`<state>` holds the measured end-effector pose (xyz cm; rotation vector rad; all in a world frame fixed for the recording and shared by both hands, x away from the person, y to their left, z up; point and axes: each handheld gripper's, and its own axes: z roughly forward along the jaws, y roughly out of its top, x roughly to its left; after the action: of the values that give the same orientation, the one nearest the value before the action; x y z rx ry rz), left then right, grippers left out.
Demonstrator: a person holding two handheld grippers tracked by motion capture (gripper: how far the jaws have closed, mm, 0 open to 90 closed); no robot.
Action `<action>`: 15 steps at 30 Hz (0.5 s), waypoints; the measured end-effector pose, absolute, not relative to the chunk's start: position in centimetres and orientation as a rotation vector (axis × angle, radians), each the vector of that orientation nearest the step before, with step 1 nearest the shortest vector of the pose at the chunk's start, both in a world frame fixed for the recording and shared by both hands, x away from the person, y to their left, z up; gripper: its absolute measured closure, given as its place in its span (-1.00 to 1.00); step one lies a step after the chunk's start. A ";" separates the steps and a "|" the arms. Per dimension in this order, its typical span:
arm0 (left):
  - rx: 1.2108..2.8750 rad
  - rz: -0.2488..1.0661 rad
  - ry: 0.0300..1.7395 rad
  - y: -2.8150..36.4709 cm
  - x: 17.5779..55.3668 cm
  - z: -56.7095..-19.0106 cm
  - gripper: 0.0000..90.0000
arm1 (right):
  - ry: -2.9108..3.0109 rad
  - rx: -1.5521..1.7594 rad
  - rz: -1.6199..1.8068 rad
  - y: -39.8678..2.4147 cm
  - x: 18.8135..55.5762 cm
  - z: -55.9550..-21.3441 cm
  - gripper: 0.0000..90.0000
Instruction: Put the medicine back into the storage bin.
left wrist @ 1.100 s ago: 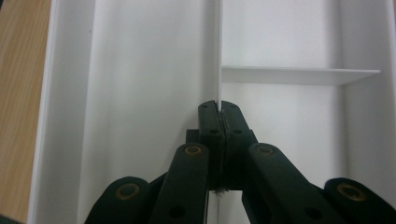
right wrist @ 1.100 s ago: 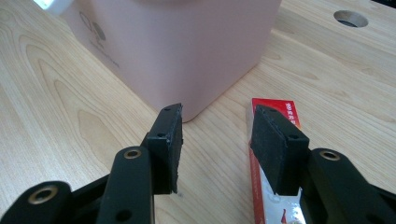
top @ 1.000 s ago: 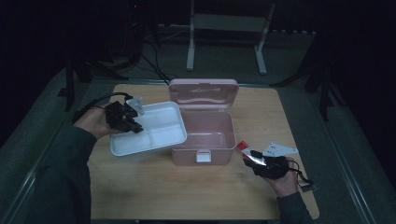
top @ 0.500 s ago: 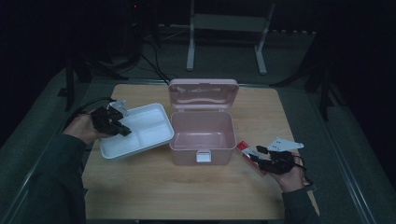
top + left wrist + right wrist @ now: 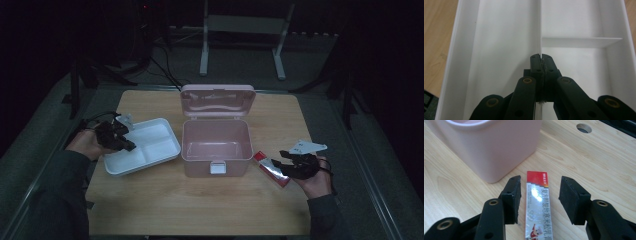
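**Open box splits the table**

The pink box (image 5: 216,145) stands mid-table, its raised lid (image 5: 217,101) walling off the back. The white tray (image 5: 142,146) lies just left of it; the red-and-silver carton (image 5: 537,205) just right. The front strip of the table (image 5: 200,210) lies bare.

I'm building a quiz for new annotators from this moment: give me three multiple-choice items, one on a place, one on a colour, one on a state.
1. Where does the white tray lie?
A. inside the box
B. on the table left of the pink box
C. on the box's lid

2. What colour is the end of the flat packet nearest the box?
A. red
B. green
C. black

3. How is the left hand-held gripper?
A. wide open
B. shut on the tray's divider wall
C. shut on the packet

Answers:
1 B, the high view shows it beside the box.
2 A, the right gripper view shows a red band.
3 B, its jaws pinch the thin white wall.
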<state>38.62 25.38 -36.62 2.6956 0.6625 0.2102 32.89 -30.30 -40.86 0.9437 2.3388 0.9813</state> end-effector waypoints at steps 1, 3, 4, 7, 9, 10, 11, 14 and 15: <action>2.693 0.205 0.661 25.3 38.7 -37.0 0.98 | 2.354 0.944 0.956 -30.2 33.2 -40.7 0.12; 2.690 0.199 0.662 24.8 39.0 -38.1 0.98 | 2.371 0.945 0.923 -30.0 33.5 -40.6 0.11; 2.698 0.198 0.664 24.7 39.1 -38.3 0.98 | 2.383 0.946 0.899 -30.0 33.7 -40.6 0.10; 2.713 0.197 0.676 24.5 39.4 -39.0 0.98 | 2.411 0.950 0.839 -29.7 34.3 -40.4 0.09; 2.713 0.197 0.680 24.3 39.4 -39.1 0.98 | 2.422 0.953 0.800 -29.5 34.7 -40.2 0.08; 2.715 0.201 0.677 24.2 39.4 -39.3 0.98 | 2.429 0.960 0.777 -29.4 34.9 -40.2 0.08; 2.723 0.210 0.676 24.0 39.5 -39.5 0.98 | 2.438 0.963 0.761 -29.3 35.2 -40.1 0.07; 2.725 0.200 0.679 23.9 39.7 -40.0 0.98 | 2.465 0.967 0.716 -29.1 35.6 -40.1 0.06; 2.725 0.201 0.688 23.8 39.8 -40.2 0.98 | 2.480 0.972 0.693 -28.9 35.9 -40.2 0.05</action>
<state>39.76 23.84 -40.19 2.7251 0.6876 0.2010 35.87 -28.92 -40.19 0.9720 2.4800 0.6932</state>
